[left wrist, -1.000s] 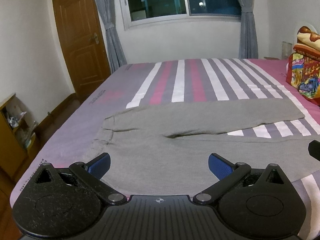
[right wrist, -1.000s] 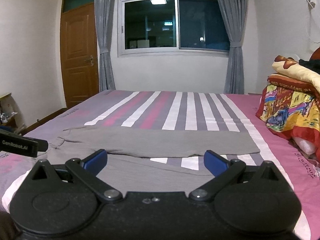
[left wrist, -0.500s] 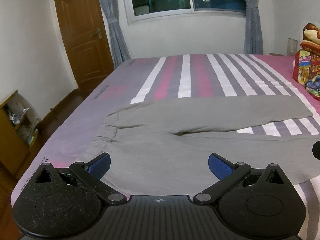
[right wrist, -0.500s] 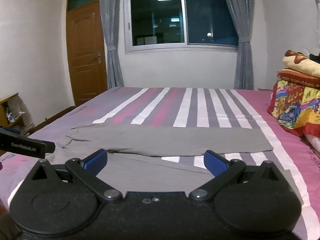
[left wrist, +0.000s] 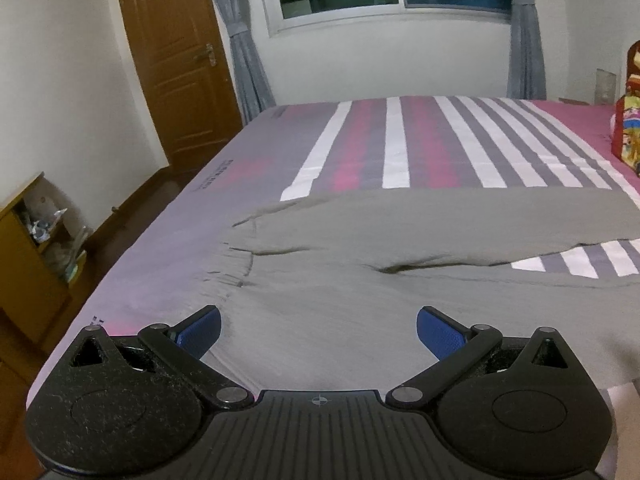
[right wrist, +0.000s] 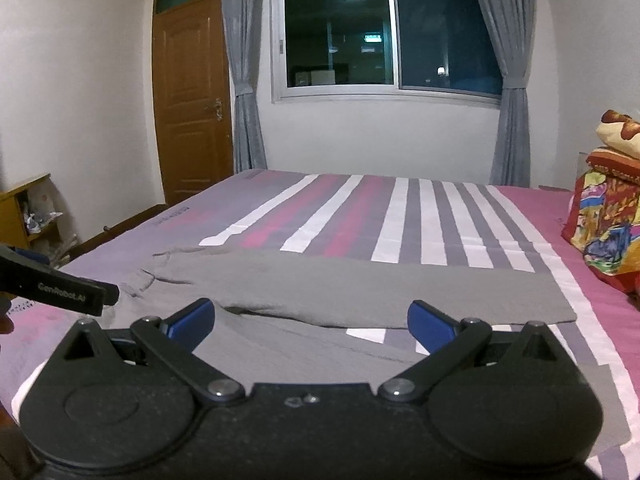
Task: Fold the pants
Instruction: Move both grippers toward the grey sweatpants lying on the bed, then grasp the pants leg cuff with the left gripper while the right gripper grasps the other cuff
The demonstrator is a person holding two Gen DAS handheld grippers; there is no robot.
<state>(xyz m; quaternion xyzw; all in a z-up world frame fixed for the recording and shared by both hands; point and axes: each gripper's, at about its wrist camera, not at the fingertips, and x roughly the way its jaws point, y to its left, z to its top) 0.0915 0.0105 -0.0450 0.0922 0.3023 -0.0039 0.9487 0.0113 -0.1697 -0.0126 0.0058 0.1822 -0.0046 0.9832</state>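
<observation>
Grey pants [left wrist: 400,280] lie flat across the striped bed, waistband at the left, both legs running to the right with a gap between them. My left gripper [left wrist: 319,332] hovers open over the near leg close to the waistband, blue pads apart and nothing between them. In the right wrist view the same pants [right wrist: 360,288] spread ahead, and my right gripper [right wrist: 311,322] is open above the near leg, empty. The left gripper's black body [right wrist: 60,292] shows at the left edge of that view.
The bed [left wrist: 400,140] has pink, grey and white stripes. A stack of colourful folded blankets [right wrist: 608,216] sits at the right side. A wooden door [right wrist: 188,100], a window with grey curtains [right wrist: 384,40] and a low wooden shelf [left wrist: 28,256] stand beyond the bed's left edge.
Both grippers have moved a little forward and to the left over the pants. The left wrist view has tilted further down. Both stay open and empty.
</observation>
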